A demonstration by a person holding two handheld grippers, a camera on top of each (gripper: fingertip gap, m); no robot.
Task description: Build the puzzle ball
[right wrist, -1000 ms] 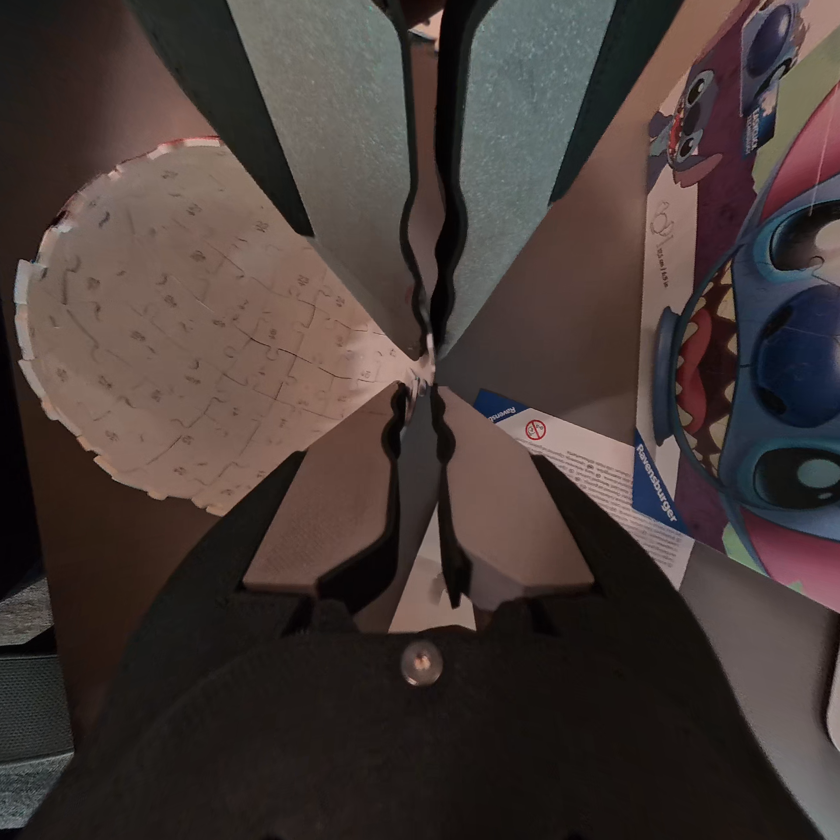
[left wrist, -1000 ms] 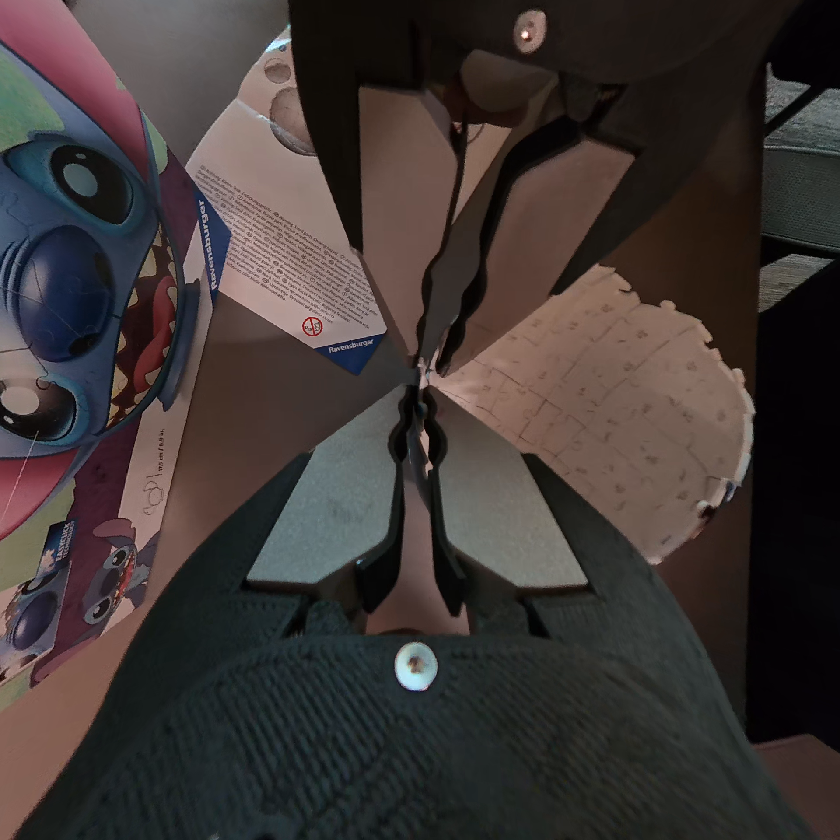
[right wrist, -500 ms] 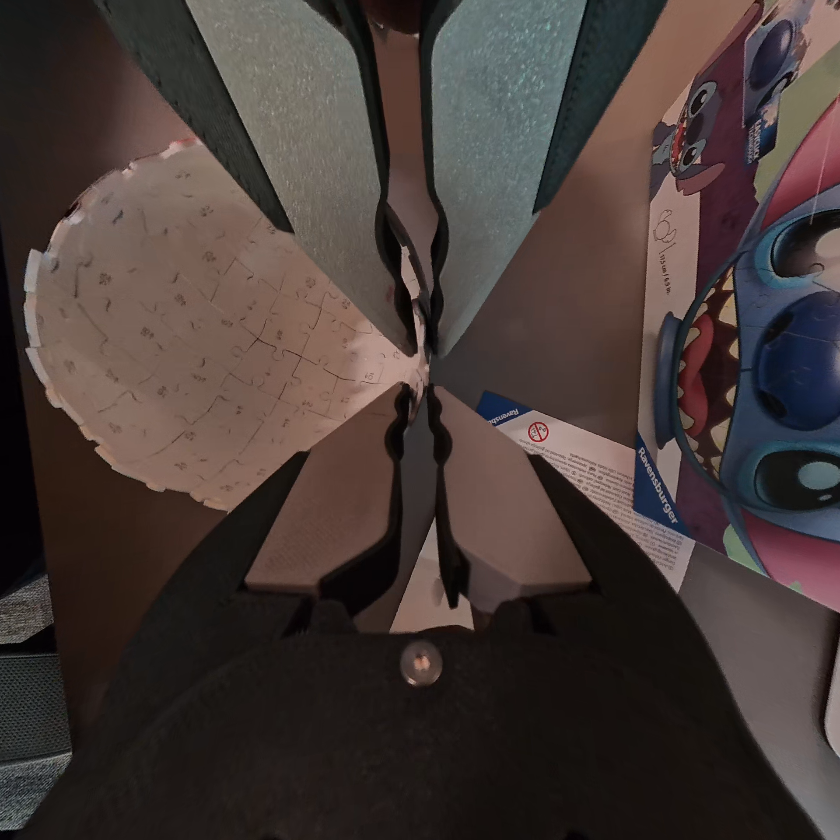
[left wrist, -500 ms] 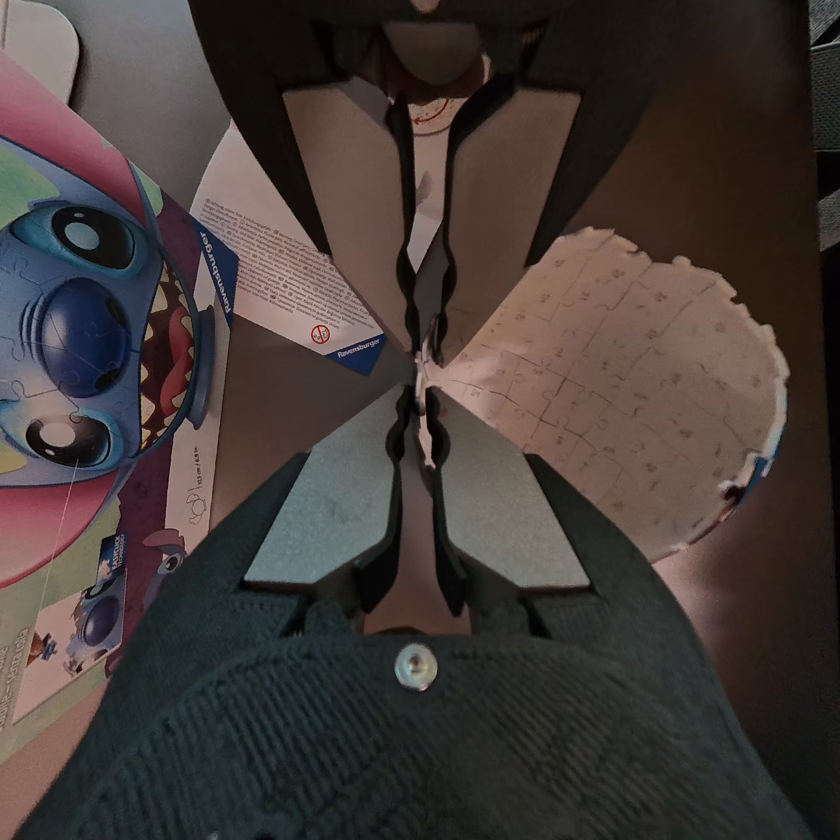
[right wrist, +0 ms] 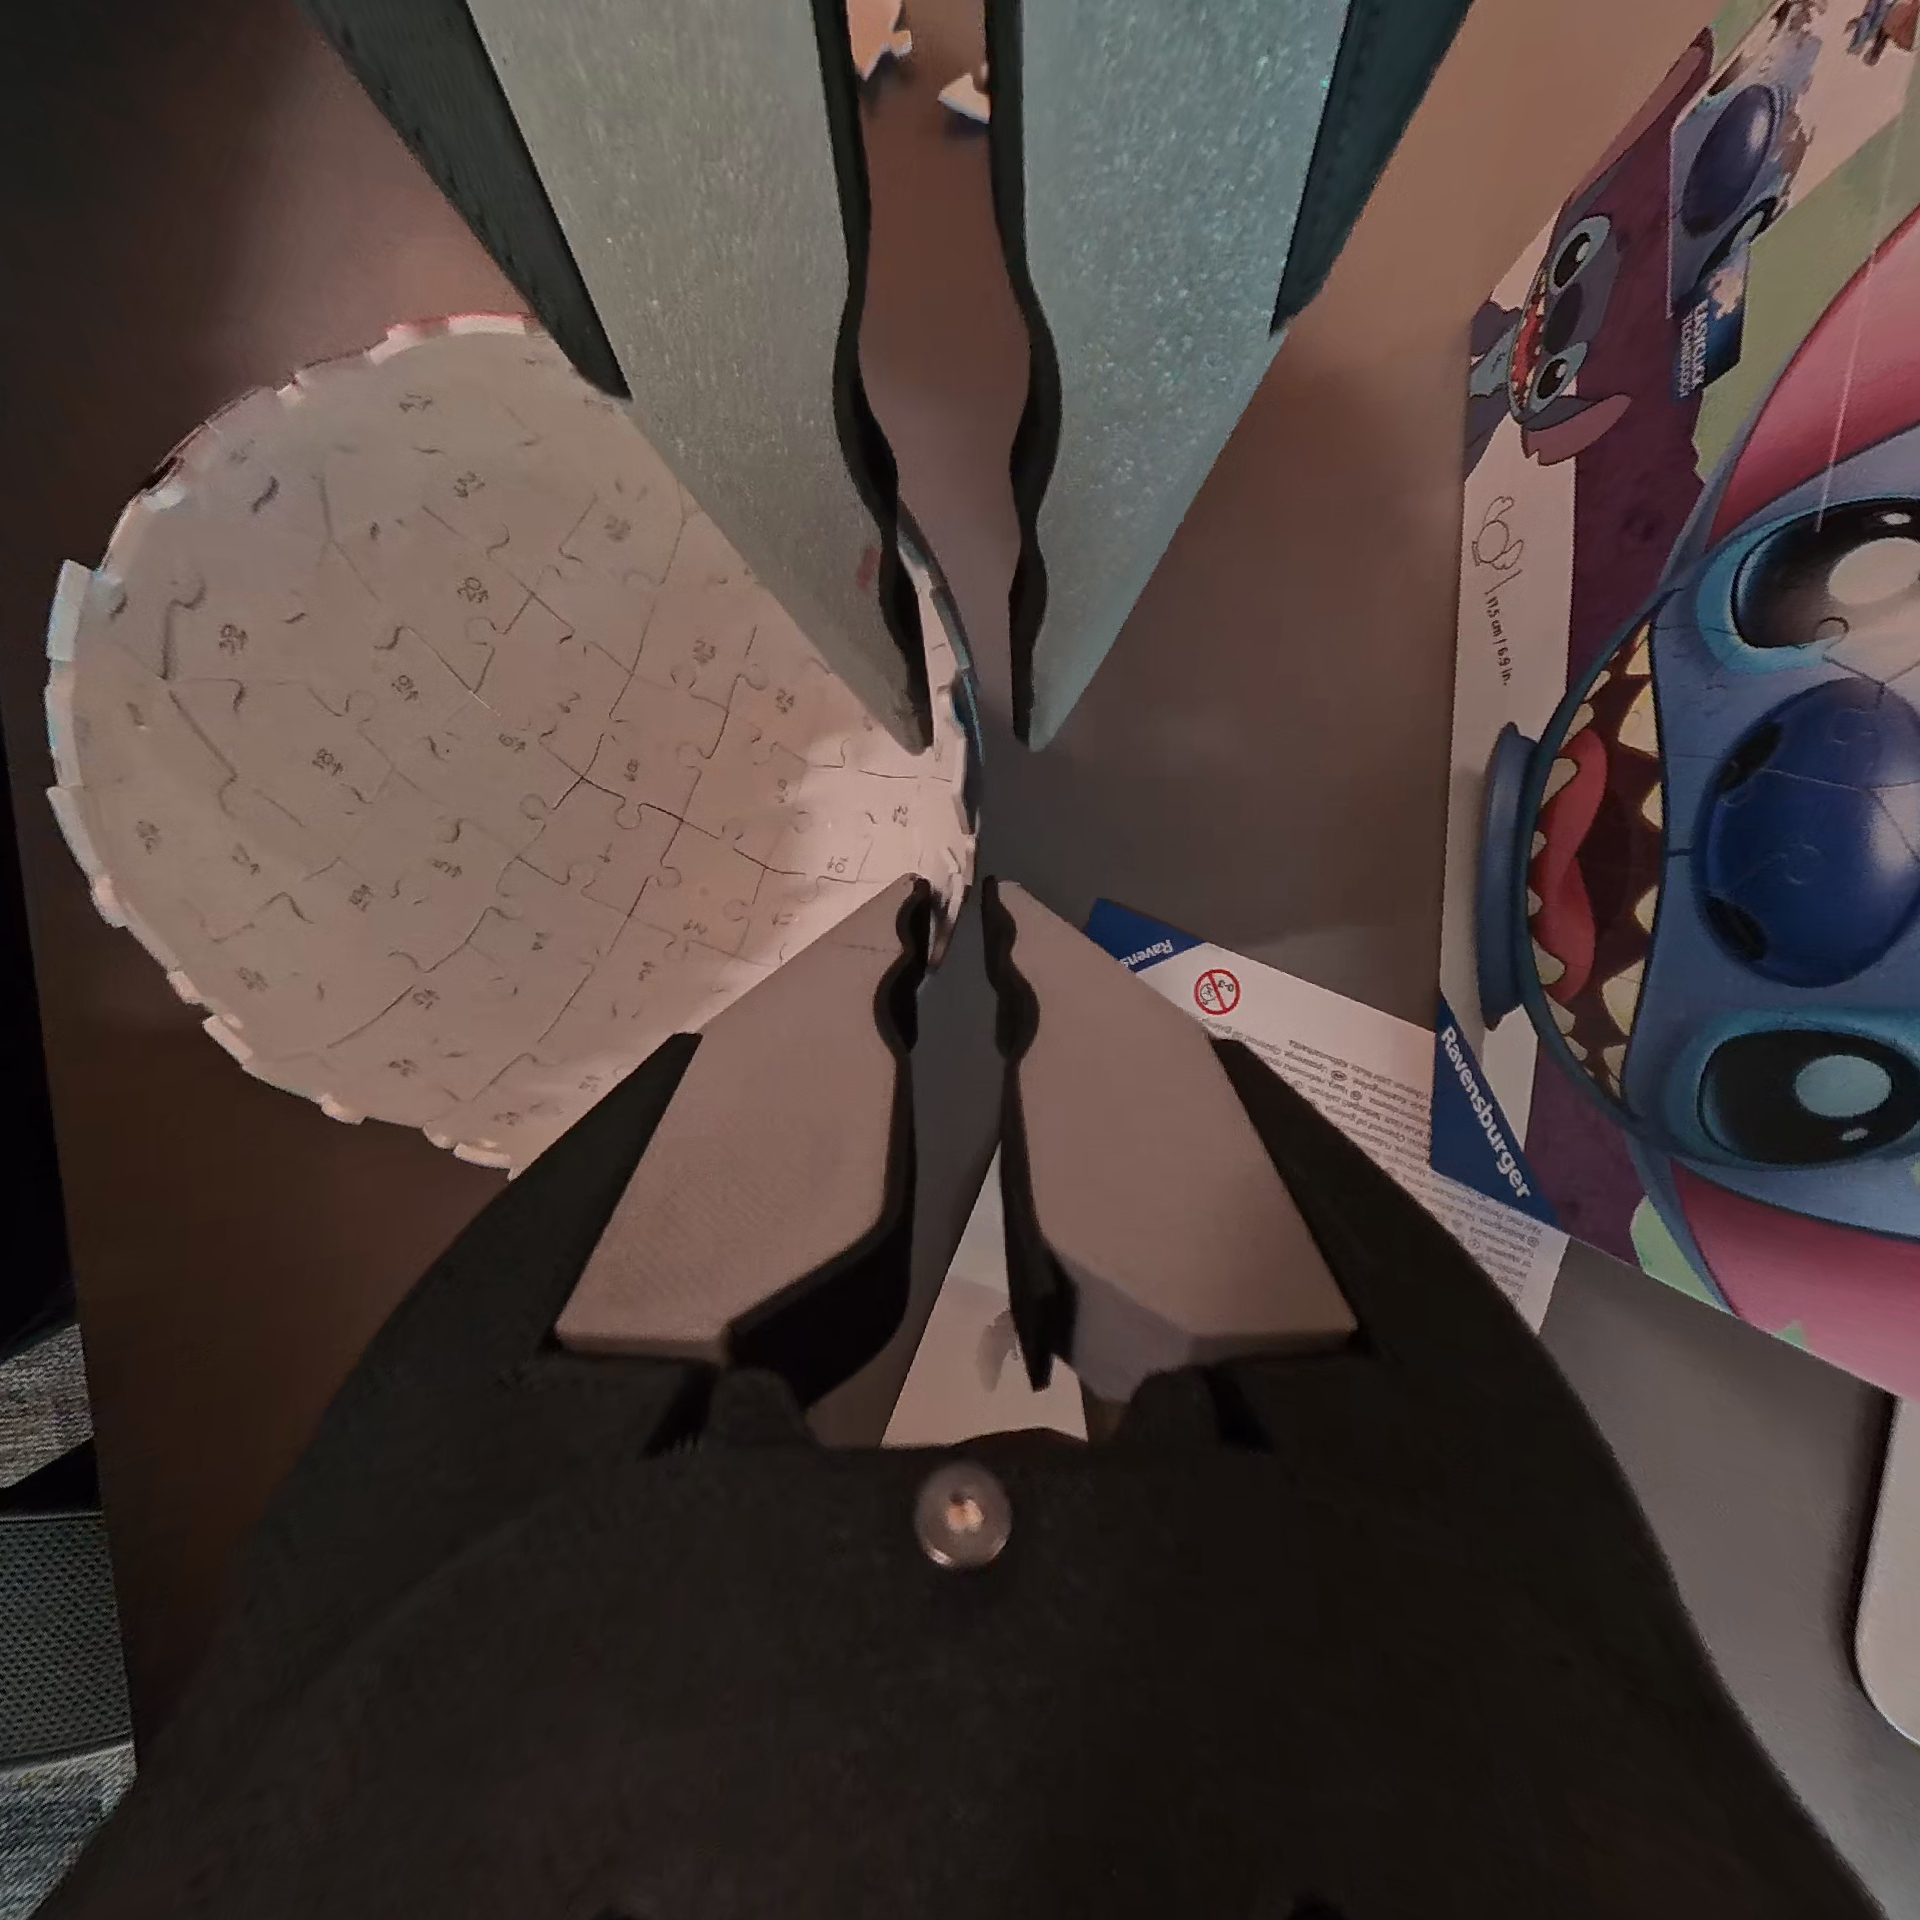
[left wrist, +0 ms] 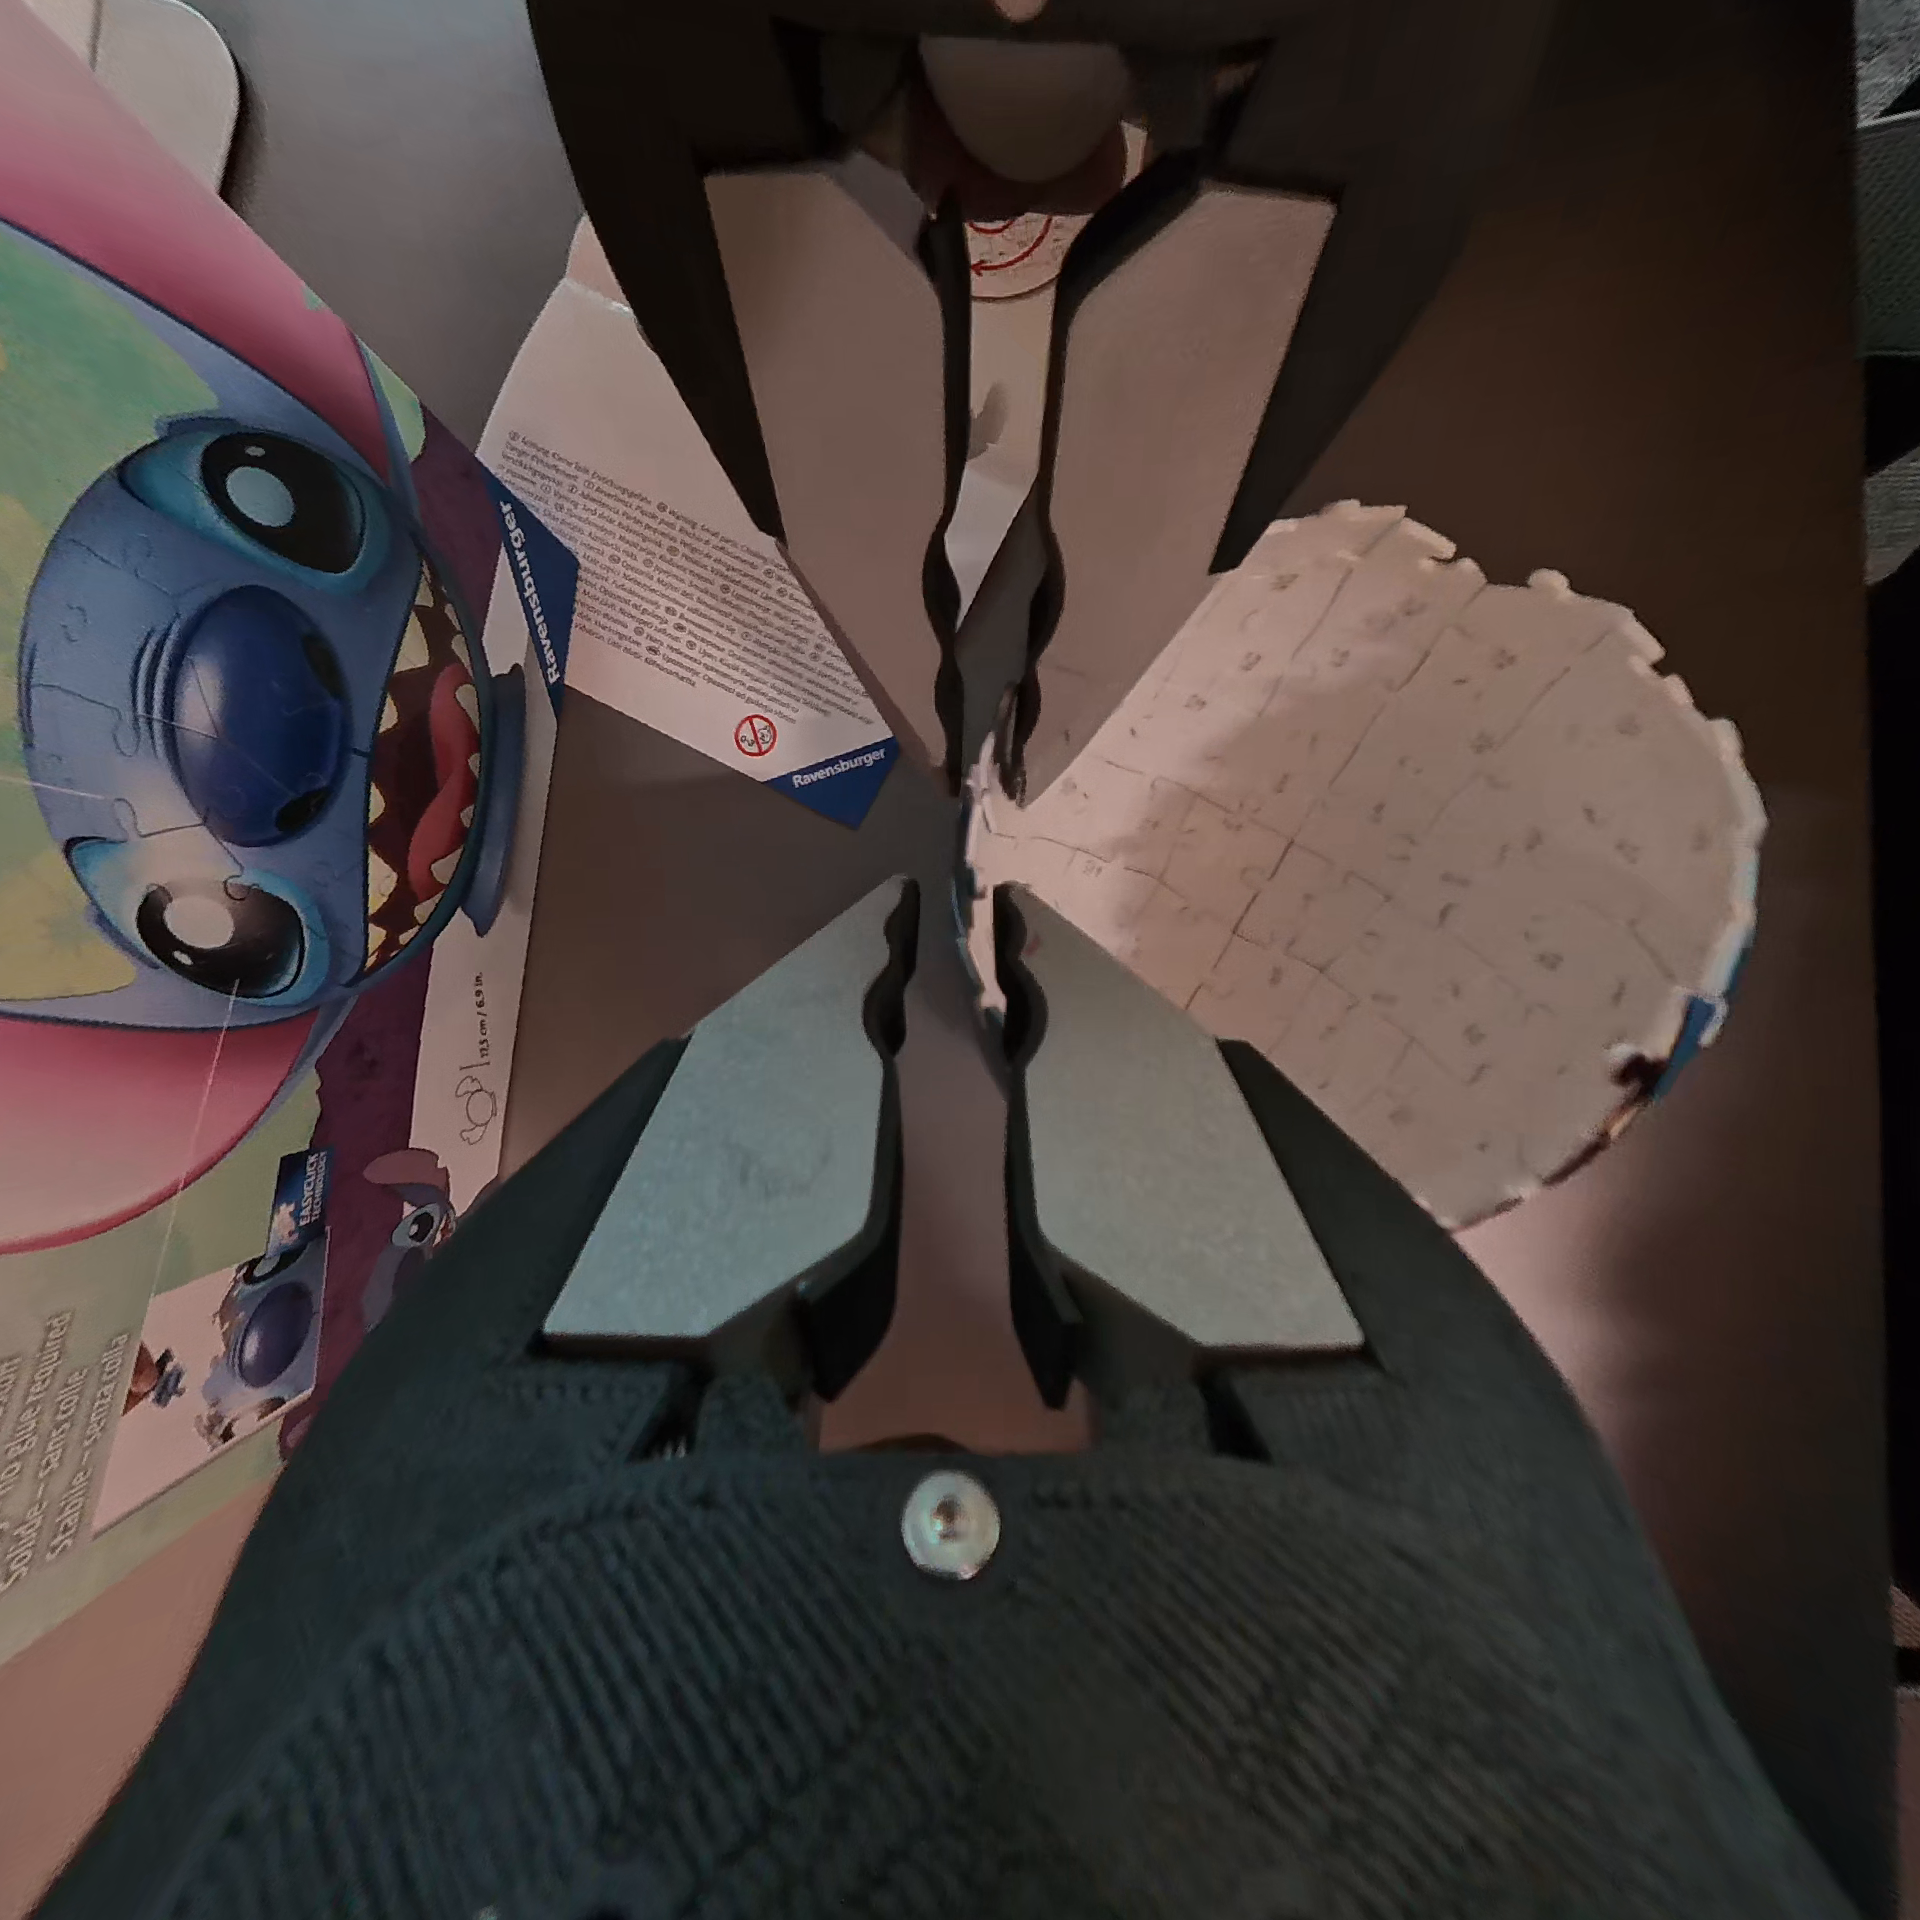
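Observation:
The half-built puzzle ball (left wrist: 1403,883) is a white bowl of joined pieces with a jagged rim, its inside facing both cameras; it also shows in the right wrist view (right wrist: 416,779). The two grippers meet tip to tip at its near rim. My left gripper (left wrist: 954,896) is slightly open with the rim edge in the gap between its fingers. My right gripper (right wrist: 951,885) stays shut on the rim. The right gripper (left wrist: 985,779) shows at the top of the left wrist view, the left gripper (right wrist: 971,740) at the top of the right wrist view.
The colourful puzzle box (left wrist: 208,727) (right wrist: 1766,831) lies beside the grippers on the brown table (left wrist: 1662,312), with a white leaflet (left wrist: 675,582) (right wrist: 1340,1070) by it. Loose pieces (right wrist: 966,99) lie beyond the left gripper. A white object (right wrist: 1901,1558) sits at the edge. Only a small space, under 4 cm, lies between the two pairs of fingers. Left tips and right tips are each some 30 centimetres from the white object (right wrist: 1901,1558).
My left gripper's fingers have parted from a shut grip on the rim. The right gripper has kept its grip. The half ball has turned slightly.

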